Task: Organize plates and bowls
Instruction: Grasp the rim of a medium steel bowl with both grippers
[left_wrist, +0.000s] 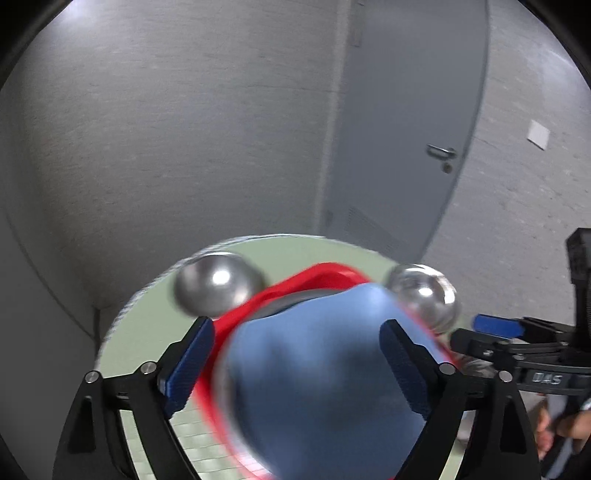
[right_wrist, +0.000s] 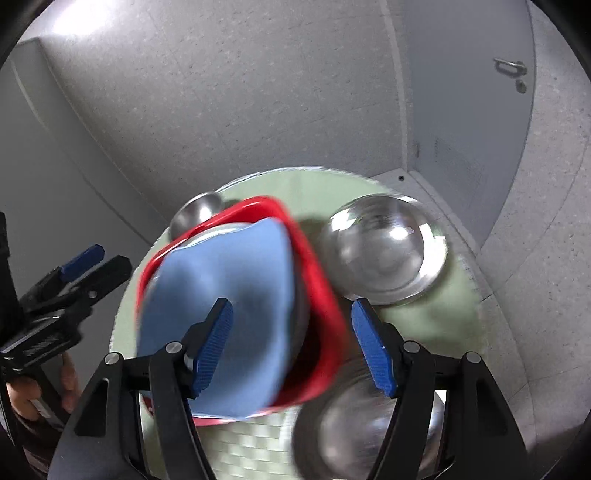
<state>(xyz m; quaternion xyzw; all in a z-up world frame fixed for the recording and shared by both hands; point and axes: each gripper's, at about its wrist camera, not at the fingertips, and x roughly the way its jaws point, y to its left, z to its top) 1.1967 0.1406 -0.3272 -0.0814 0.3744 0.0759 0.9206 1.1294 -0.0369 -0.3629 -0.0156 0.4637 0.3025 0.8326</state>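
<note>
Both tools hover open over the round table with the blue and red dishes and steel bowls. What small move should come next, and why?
Probably lower the right tool onto the near edge of the blue plate. Both tools are open and hold nothing, the blue plate lies topmost in the red dish, and the steel bowls stand apart. The frames are blurred, so this is a guess.

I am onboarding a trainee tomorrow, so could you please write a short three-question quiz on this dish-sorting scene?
1. True or false: the right gripper is shut on the blue plate.
2. What does the blue plate lie in? A) the red square tray B) a steel bowl C) a cupboard
3. Fill in: seen from the right wrist, the number of steel bowls on the round green table is ___.

Key
1. False; both it and the left gripper stand open.
2. A.
3. Three: small bowl, large bowl, near bowl.
</note>
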